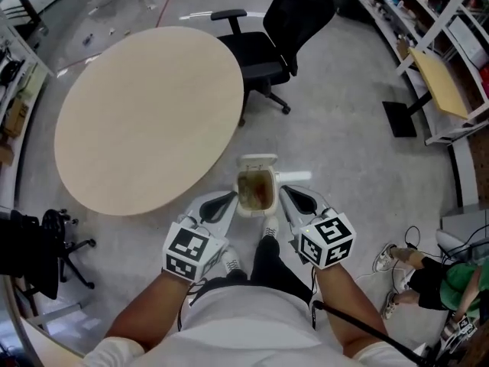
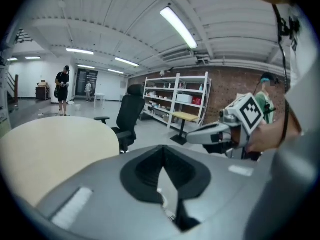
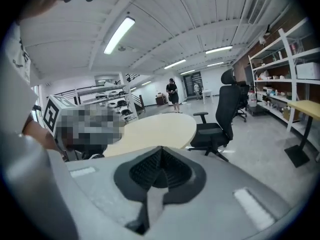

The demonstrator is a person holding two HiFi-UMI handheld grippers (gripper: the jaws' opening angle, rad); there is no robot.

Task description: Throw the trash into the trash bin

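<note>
A small white trash bin (image 1: 256, 192) stands on the grey floor just in front of my feet, lid flipped up at the back, its inside brownish. My left gripper (image 1: 217, 205) hangs to the left of the bin and my right gripper (image 1: 299, 199) to its right, both above the floor beside the rim. In the left gripper view the left gripper (image 2: 162, 158) has its black pads together with nothing between them. The right gripper (image 3: 160, 160) looks the same in the right gripper view. No loose trash shows in either gripper.
A round beige table (image 1: 149, 117) fills the floor beyond the bin to the left. A black office chair (image 1: 267, 40) stands behind it, shelving (image 1: 435, 14) and a yellow-topped desk (image 1: 439, 82) on the right. Someone sits low at the right (image 1: 432, 281). A black stand (image 1: 57, 243) is on the left.
</note>
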